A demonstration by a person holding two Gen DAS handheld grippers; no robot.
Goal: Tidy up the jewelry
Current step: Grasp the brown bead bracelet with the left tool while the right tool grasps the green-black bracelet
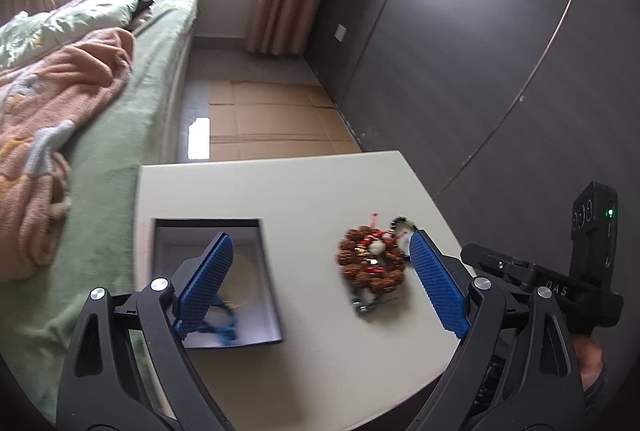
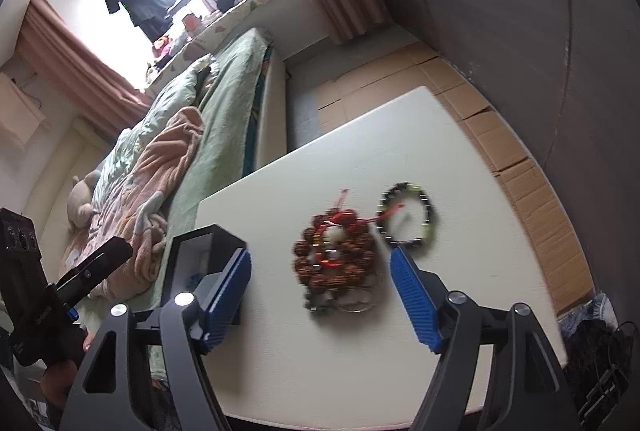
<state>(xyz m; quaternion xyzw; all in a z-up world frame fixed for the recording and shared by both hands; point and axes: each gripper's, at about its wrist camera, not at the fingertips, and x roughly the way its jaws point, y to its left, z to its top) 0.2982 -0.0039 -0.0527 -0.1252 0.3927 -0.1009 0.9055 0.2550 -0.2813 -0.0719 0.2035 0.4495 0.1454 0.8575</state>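
1. Left gripper [image 1: 320,279]: jaws spread wide, nothing between the pads. It hangs over the white bench [image 1: 304,191], one pad over the open box [image 1: 216,271], the other just beside the jewelry pile.
2. Right gripper [image 2: 320,295]: jaws spread, empty, with the brown bead bracelet [image 2: 336,255] on the bench ahead between the two pads, untouched.
3. Open box sits near the bench's left edge, next to the bed [image 1: 120,135]. A blue bracelet [image 1: 222,323] lies inside, partly hidden by the left pad.
4. Brown bead bracelet lies mid-bench with red cord and a pale bead on top; a clear-bead strand [image 2: 352,301] peeks out beneath its near side.
5. Dark-and-green bead bracelet [image 2: 408,215] lies flat just beside the brown pile, on its far right.
6. Both views are slightly blurred.
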